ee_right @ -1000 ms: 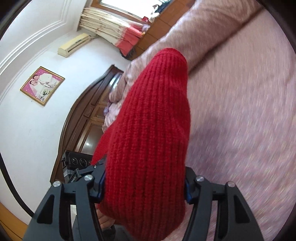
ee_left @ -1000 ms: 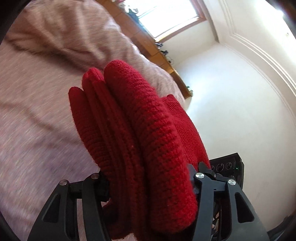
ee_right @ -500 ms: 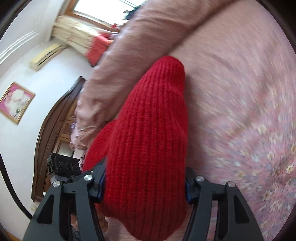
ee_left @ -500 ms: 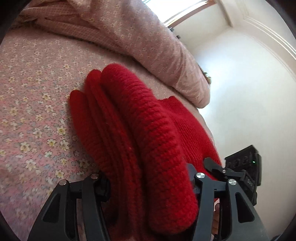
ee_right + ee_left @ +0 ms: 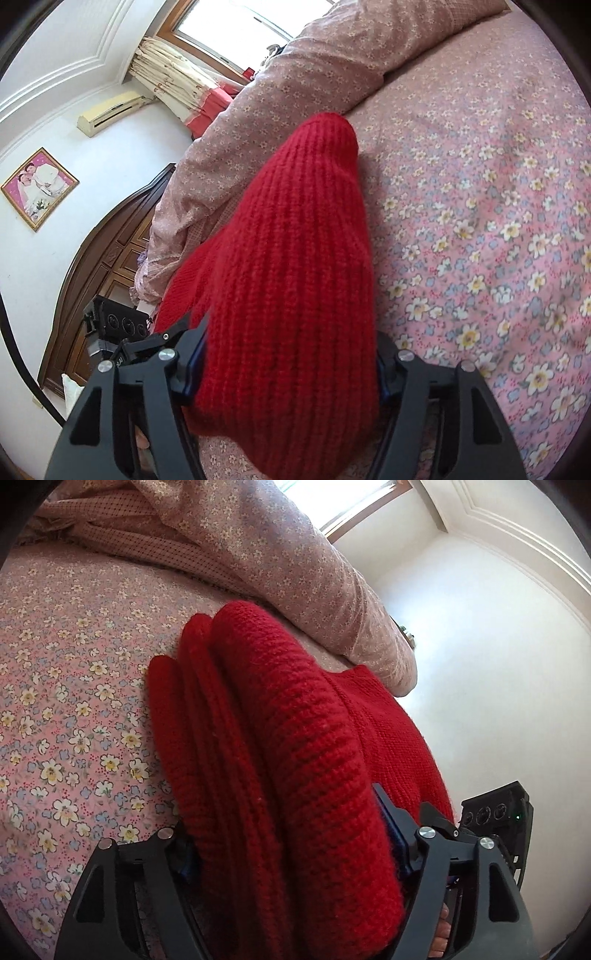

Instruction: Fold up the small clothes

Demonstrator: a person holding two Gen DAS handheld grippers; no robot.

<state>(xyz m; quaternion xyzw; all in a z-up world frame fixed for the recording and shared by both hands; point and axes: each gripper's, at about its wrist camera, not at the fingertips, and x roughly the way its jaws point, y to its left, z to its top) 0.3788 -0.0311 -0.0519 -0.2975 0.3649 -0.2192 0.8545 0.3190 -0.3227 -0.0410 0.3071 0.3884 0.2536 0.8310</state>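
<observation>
A red knitted garment (image 5: 280, 760) is bunched in thick folds between both grippers. My left gripper (image 5: 291, 853) is shut on one end of it; the folds bulge out past the fingers, low over the floral bed sheet (image 5: 62, 701). My right gripper (image 5: 288, 365) is shut on the other end of the red knitted garment (image 5: 295, 266), which stretches left toward the other gripper (image 5: 122, 325). The fingertips of both grippers are hidden by the knit.
A rolled pink floral quilt (image 5: 295, 565) lies along the far side of the bed and also shows in the right wrist view (image 5: 295, 96). A dark wooden headboard (image 5: 103, 258) and white walls lie beyond. The floral bed sheet (image 5: 498, 221) spreads to the right.
Both grippers have come down toward the bed with the red garment held between them; the sheet is now closer and sharp, and the garment's far end is near the sheet.
</observation>
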